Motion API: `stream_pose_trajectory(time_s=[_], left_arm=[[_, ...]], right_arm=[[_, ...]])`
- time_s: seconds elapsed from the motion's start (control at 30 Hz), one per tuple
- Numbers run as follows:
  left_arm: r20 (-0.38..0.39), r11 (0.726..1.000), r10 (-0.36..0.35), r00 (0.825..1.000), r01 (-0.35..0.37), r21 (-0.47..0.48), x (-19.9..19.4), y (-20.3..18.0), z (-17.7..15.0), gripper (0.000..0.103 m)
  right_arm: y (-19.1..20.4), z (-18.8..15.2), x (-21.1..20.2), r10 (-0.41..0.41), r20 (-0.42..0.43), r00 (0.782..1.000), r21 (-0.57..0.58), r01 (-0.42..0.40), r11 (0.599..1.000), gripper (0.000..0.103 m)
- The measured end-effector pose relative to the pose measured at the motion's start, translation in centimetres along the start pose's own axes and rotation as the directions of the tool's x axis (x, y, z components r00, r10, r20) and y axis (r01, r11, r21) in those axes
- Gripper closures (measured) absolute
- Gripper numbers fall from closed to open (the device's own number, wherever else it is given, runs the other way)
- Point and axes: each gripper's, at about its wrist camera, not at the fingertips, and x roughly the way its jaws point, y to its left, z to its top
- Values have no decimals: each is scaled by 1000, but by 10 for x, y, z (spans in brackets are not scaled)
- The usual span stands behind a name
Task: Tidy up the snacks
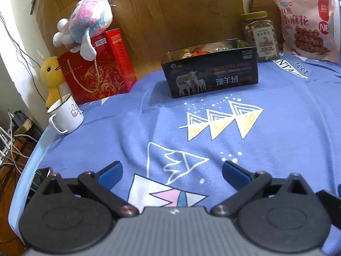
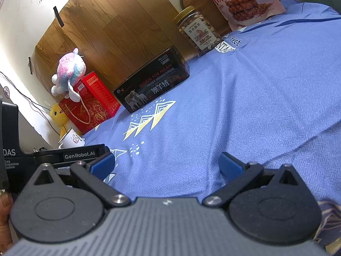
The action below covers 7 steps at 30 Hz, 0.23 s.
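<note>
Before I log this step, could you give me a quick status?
Left gripper open, empty. Right gripper open, empty. Black tin holds snacks. Nothing in the way.

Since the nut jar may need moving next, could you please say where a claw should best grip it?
Grip the nut jar across its round body below the gold lid, coming from the front. It stands upright, with the tin box at one side and the pink snack bag at the other.
</note>
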Motion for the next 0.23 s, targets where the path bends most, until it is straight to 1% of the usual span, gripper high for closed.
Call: stream_pose_trajectory(time_s=[0.03,0.17,0.23], left_arm=[[1,1000,-6,1000,6,0,0,-1,1,0],[5,998,-70,998,70,-10,-2,1,4,0],[20,997,-79,997,80,-11,-6,-1,6,0]], right_arm=[[0,0,0,-1,0,1000,-1,1,1000,0],[-1,2,0,-1,4,1000,1,1,1000,0],[-2,4,-2,-2,15,1000,2,2,1000,0]])
